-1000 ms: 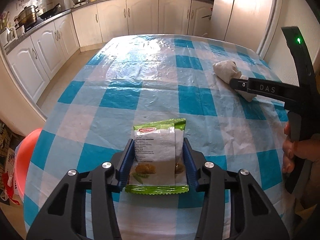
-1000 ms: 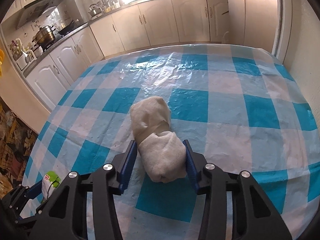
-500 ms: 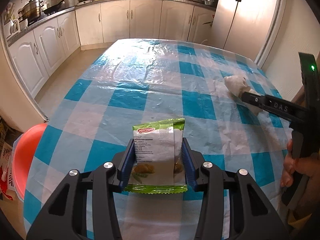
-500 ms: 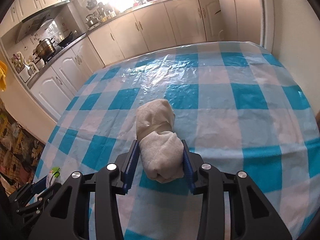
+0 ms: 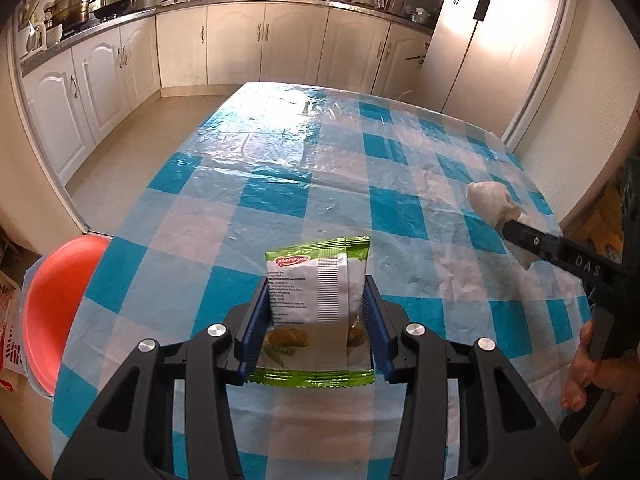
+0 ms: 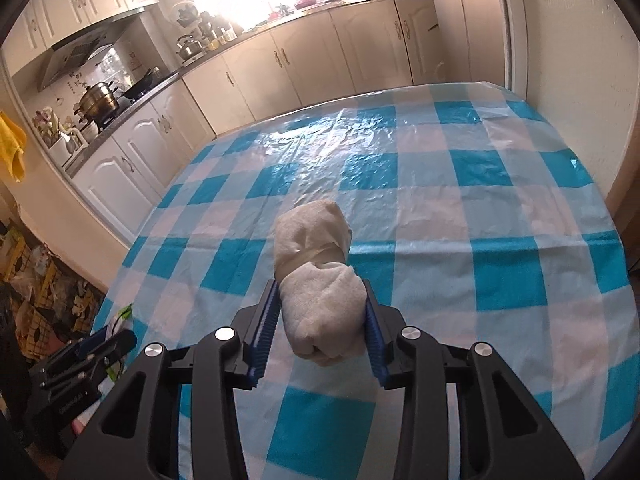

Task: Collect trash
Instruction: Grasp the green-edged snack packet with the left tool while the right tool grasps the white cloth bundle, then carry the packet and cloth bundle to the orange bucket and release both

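1. Honestly the packet [image 5: 318,300] is the risky one: slick crinkly foil, flat, pinched by its side edges in the left gripper [image 5: 316,330] above the counter [image 5: 280,184]. It could buckle and slide out.
2. Towel roll [image 6: 318,280] is soft terry, banded in the middle, squeezed at one end by the right gripper [image 6: 318,332], whose fingers have just been closing on it. Held off-centre, it may droop or pull loose.
3. Counter cover is glossy checked plastic, so anything dropped would skid.
4. Red basin [image 5: 60,304] sits off the counter's left edge.
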`<control>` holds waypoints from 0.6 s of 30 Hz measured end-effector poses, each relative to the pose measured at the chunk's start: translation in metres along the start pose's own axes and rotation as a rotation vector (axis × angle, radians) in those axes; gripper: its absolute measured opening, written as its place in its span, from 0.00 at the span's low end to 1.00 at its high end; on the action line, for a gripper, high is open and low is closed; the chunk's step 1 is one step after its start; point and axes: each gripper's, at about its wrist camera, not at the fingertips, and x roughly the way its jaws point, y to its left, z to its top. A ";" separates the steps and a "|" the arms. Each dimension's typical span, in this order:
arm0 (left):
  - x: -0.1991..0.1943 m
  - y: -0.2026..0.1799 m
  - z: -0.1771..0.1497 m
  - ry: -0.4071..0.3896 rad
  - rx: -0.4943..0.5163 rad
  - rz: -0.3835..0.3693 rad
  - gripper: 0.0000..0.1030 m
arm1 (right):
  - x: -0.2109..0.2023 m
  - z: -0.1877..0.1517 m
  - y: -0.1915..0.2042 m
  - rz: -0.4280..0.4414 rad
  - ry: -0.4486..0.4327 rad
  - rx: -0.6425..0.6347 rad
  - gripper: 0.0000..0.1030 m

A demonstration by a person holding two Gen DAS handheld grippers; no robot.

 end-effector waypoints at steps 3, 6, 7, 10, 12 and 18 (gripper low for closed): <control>-0.005 0.004 -0.001 -0.008 -0.002 0.004 0.45 | -0.006 -0.005 0.006 0.009 0.000 -0.008 0.40; -0.010 0.010 -0.003 -0.015 -0.006 0.015 0.45 | -0.011 -0.010 0.013 0.012 0.002 -0.023 0.40; -0.012 0.012 -0.003 -0.018 -0.008 0.018 0.45 | -0.012 -0.012 0.016 0.015 0.003 -0.028 0.40; -0.019 0.017 -0.004 -0.028 -0.016 0.029 0.45 | -0.015 -0.016 0.023 0.022 0.010 -0.043 0.40; -0.023 0.020 -0.005 -0.033 -0.018 0.036 0.45 | -0.016 -0.019 0.028 0.024 0.013 -0.054 0.40; -0.036 0.031 -0.008 -0.051 -0.027 0.058 0.45 | -0.020 -0.024 0.044 0.039 0.020 -0.086 0.40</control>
